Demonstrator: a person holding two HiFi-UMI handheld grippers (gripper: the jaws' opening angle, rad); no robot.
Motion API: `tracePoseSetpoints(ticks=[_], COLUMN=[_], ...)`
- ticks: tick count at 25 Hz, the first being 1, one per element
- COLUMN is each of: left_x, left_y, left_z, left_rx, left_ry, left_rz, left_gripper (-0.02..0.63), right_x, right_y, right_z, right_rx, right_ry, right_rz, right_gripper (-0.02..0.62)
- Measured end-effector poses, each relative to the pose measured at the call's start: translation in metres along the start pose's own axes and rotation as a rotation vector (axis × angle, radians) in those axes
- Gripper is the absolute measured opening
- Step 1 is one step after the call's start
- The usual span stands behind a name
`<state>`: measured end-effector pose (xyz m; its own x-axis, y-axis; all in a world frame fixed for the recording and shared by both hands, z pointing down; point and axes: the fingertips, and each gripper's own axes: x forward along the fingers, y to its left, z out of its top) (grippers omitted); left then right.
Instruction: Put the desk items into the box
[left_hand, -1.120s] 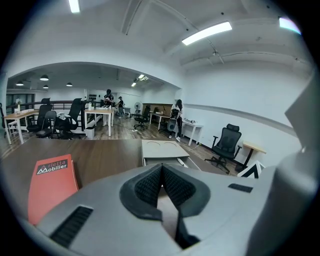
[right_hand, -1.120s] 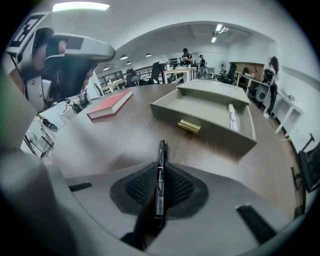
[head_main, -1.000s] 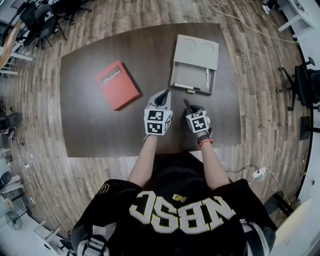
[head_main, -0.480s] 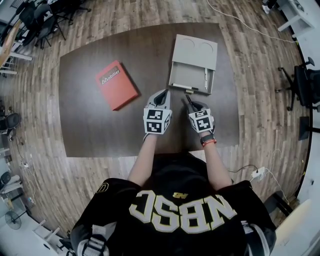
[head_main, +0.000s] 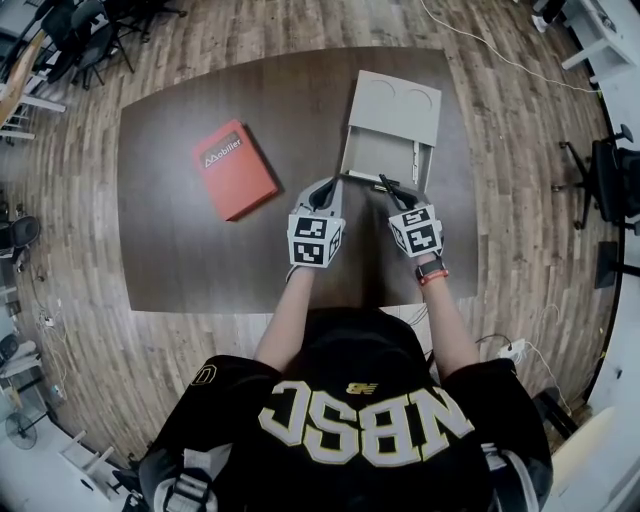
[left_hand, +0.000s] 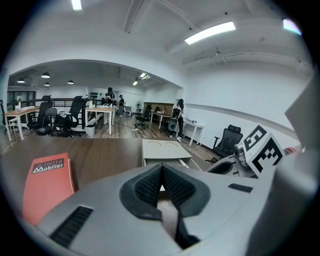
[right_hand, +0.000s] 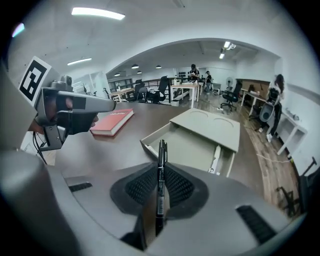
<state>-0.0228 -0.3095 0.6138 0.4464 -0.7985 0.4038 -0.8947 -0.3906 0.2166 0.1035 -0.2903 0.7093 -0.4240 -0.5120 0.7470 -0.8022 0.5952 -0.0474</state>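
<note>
My right claw (right_hand: 159, 186) gripped the black pen (right_hand: 161, 160) along its jaws, pointing forward, presumably for release into the open box (right_hand: 192, 147) just ahead. My left claw (left_hand: 161, 175) was closed, empty, alongside.

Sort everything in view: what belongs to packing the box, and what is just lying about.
Job in hand:
- black pen, clamped in the right gripper
- grey box, open
- white pen, already inside the box
- red book, probably still to pack
- left gripper, shut and empty

Lying about:
- office chair
- far desks
</note>
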Motion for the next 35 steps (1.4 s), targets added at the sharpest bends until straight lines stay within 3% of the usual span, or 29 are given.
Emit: tracePoseSetpoints(ticks=[12, 20, 35], left_x=[0.014, 0.023, 0.020], left_y=[-0.006, -0.005, 0.017], left_z=[0.005, 0.000, -0.007], left_rx=[-0.010, -0.015, -0.037], left_ry=[0.002, 0.018, 0.034], left_rz=[-0.025, -0.030, 0.013], left_gripper=[0.014, 0.014, 0.014], right_x=[0.029, 0.069, 0.111], right_y=[-0.022, -0.032, -0.042], right_z=[0.041, 0.040, 0.016], right_rx=[-0.255, -0.426, -0.391], right_ry=[0.033, 0.095, 0.165], right_rz=[0.061, 0.103, 0.150], right_gripper=[0.052, 0.052, 0.052])
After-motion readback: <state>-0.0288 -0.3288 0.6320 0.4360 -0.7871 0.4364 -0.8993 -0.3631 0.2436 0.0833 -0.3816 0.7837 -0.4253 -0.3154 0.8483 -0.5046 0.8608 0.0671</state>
